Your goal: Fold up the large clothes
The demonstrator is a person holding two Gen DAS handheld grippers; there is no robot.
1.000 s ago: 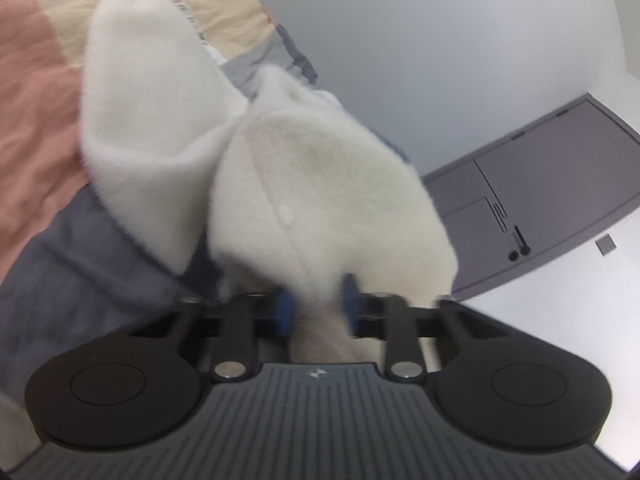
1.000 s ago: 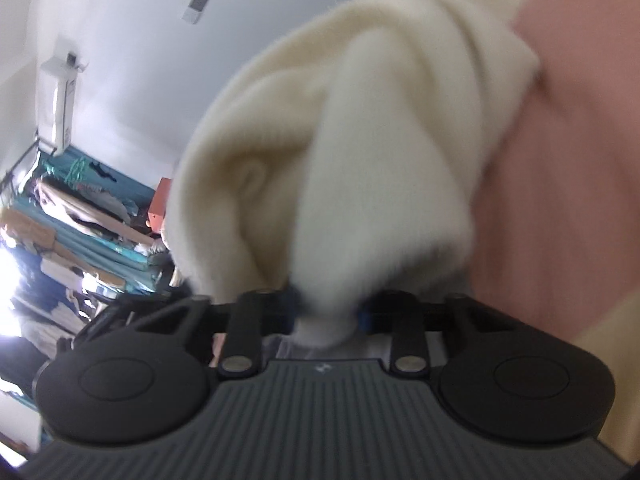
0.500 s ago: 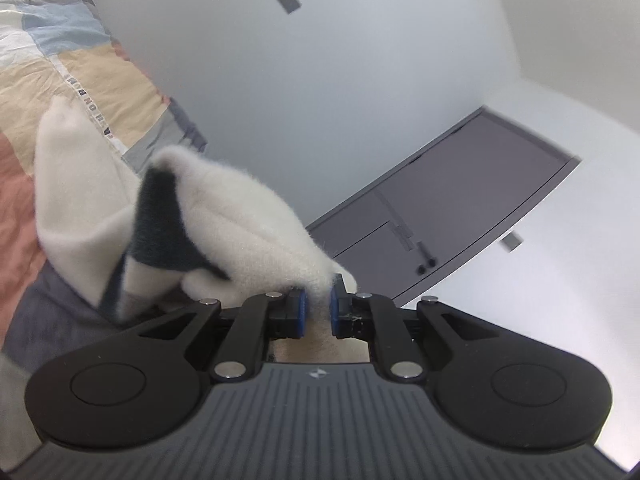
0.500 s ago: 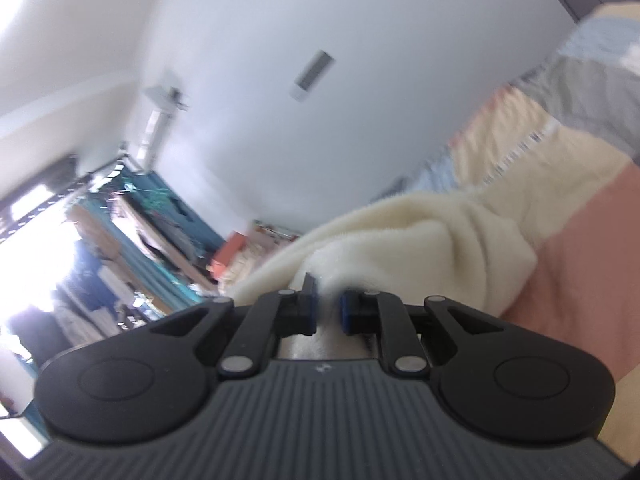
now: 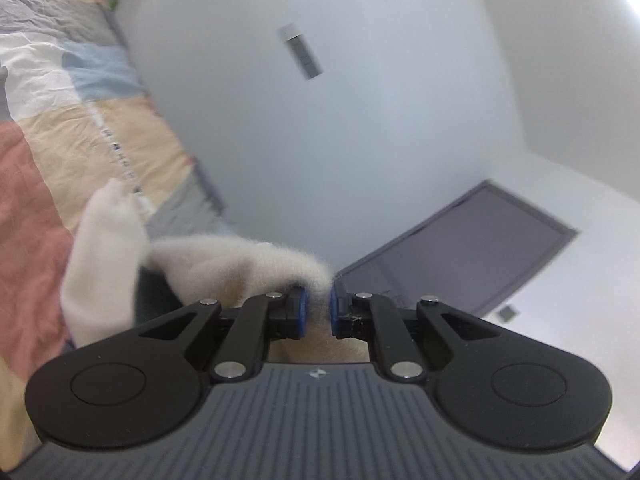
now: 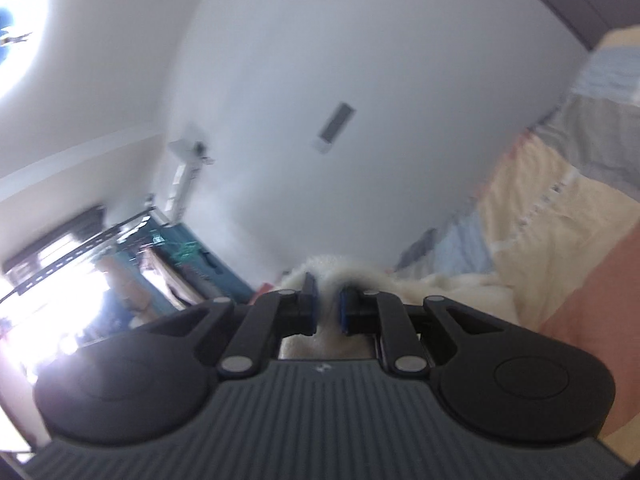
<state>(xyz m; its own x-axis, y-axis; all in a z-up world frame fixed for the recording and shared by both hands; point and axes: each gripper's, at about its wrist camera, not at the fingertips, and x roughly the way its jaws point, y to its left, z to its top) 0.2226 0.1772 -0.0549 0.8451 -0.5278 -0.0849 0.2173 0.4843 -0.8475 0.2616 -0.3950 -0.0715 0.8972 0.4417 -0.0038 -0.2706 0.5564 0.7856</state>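
Observation:
A fluffy cream-white garment (image 5: 224,268) hangs from my left gripper (image 5: 318,310), which is shut on a fold of it between its blue pads. A loose part of it (image 5: 100,264) droops onto the patchwork bedspread (image 5: 48,152) at the left. My right gripper (image 6: 329,308) is shut on another part of the same garment (image 6: 452,288), which trails down to the right over the bedspread (image 6: 560,216). Both cameras tilt up toward the walls and ceiling.
A white wall with a small vent (image 5: 300,52) and a dark grey door (image 5: 460,252) stand ahead of the left gripper. The right wrist view shows a bright window (image 6: 52,300), a teal clothes rack (image 6: 176,264) and a ceiling light (image 6: 16,36).
Both grippers have tilted upward with the garment. It filled both views before and now shows only low near the pads, with walls and ceiling above.

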